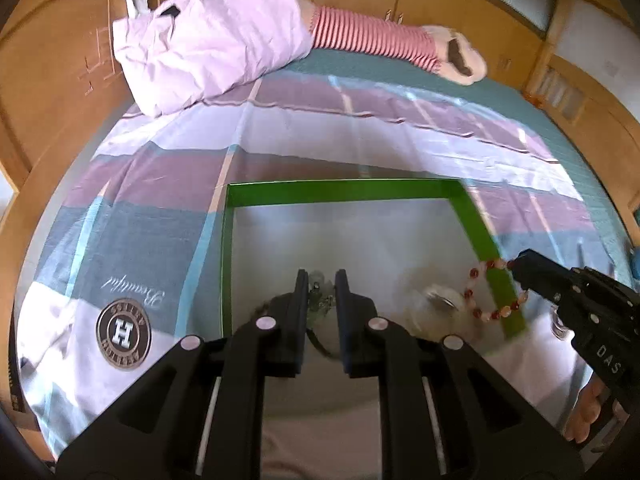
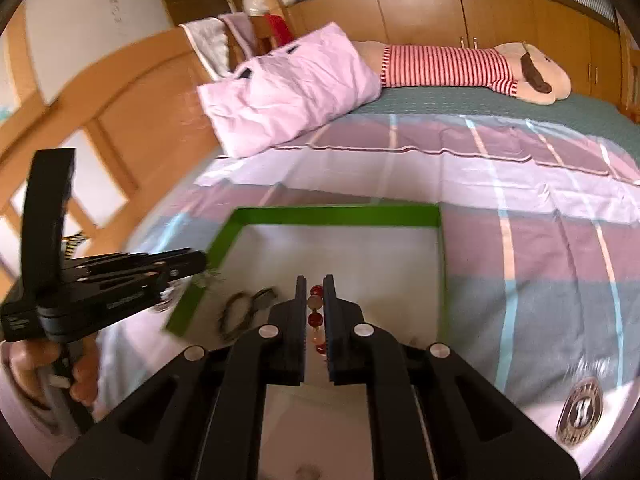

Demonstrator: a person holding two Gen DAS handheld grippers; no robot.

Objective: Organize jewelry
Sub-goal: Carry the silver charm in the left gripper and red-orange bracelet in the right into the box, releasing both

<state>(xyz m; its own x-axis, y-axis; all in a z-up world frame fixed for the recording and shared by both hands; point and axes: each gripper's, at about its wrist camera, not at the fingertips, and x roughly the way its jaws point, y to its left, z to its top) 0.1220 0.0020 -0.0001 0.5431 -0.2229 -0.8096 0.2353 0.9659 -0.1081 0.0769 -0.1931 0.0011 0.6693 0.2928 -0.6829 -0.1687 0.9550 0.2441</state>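
A green-rimmed box [image 1: 340, 190] with a pale floor lies on the bed, also in the right wrist view [image 2: 336, 216]. My right gripper [image 2: 316, 280] is shut on a red and pale bead bracelet [image 2: 315, 320], which hangs over the box's right rim in the left wrist view [image 1: 492, 296], below my right gripper [image 1: 520, 268]. My left gripper [image 1: 322, 280] is shut on a small greenish jewelry piece [image 1: 320, 300] over the box; it enters from the left in the right wrist view [image 2: 202, 260]. A dark bracelet [image 2: 240, 312] lies in the box.
A shiny ring-like piece [image 1: 440, 296] lies in the box. A pink pillow [image 1: 208, 40] and a striped plush toy [image 1: 400, 40] lie at the far end of the patchwork bedspread [image 1: 160, 208]. Wooden cabinets [image 2: 440, 12] stand behind.
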